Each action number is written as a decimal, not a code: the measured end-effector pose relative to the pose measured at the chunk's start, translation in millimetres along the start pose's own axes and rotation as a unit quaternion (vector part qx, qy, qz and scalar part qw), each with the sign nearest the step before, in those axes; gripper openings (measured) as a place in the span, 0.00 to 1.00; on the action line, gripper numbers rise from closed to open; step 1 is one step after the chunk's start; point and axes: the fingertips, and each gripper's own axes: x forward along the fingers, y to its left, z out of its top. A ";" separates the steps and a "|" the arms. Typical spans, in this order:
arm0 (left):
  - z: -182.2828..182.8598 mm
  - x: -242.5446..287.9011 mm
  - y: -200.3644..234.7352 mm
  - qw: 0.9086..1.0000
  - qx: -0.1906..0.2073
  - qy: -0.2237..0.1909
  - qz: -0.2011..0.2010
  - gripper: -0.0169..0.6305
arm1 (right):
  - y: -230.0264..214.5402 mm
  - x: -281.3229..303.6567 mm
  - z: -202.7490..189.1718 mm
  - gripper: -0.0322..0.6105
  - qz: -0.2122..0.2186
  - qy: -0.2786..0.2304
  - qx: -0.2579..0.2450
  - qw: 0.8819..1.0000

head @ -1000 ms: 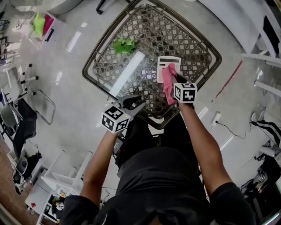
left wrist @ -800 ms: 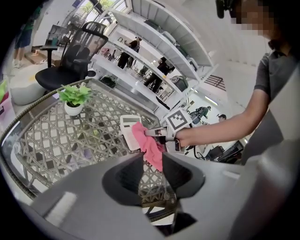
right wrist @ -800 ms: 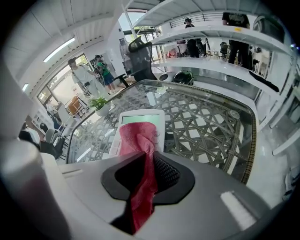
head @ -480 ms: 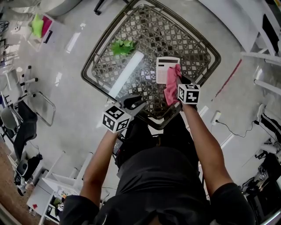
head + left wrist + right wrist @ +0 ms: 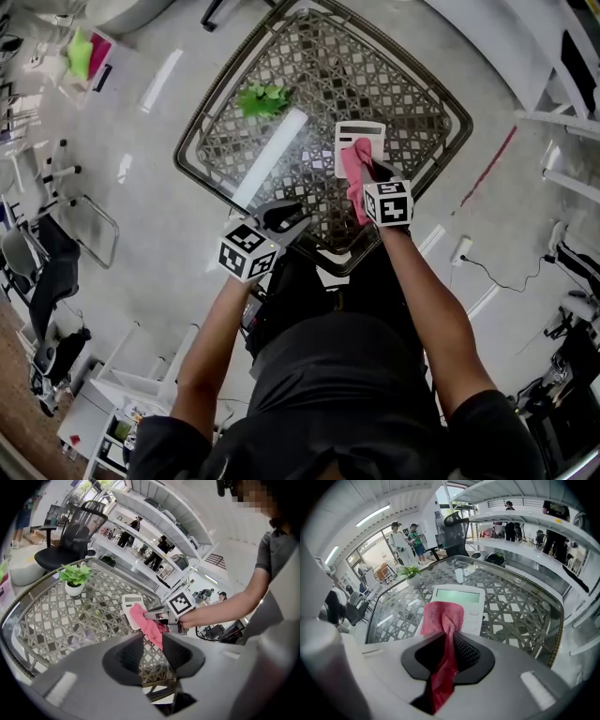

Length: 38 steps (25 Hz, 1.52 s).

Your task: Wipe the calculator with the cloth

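A white calculator (image 5: 361,134) (image 5: 131,604) (image 5: 461,601) lies flat on the glass top of a woven table (image 5: 427,127). A pink cloth (image 5: 355,171) (image 5: 149,624) (image 5: 442,618) drapes over the calculator's near half, and its free end lies on the keys. My right gripper (image 5: 371,174) (image 5: 449,641) is shut on the cloth, tilted steeply down just above the calculator. The left gripper (image 5: 286,219) (image 5: 152,649) hovers at the table's near edge, to the left of the calculator. Its jaws stand apart with nothing between them.
A small green potted plant (image 5: 263,97) (image 5: 75,577) stands at the table's far left. A long bright strip (image 5: 272,155) shows on the glass beside the calculator. Chairs (image 5: 56,239) stand on the floor to the left, and a power strip with a cable (image 5: 459,251) lies to the right.
The right gripper carried the cloth across the calculator to its right edge, then back left over the keys. The left gripper has stayed where it was.
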 end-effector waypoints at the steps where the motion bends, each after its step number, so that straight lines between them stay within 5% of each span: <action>1: -0.6 0.7 0.1 1.000 -0.001 0.000 0.000 0.29 | 1.6 1.3 -2.0 0.13 0.003 0.002 -0.001 1.000; 11: -29.3 5.5 14.6 0.999 -0.001 0.044 0.015 0.29 | -1.0 3.3 -7.8 0.13 0.013 -0.006 0.028 0.999; 38: -33.4 15.7 -4.3 0.999 0.005 0.045 0.005 0.29 | -43.6 -7.2 11.1 0.13 -0.029 -0.027 0.053 0.998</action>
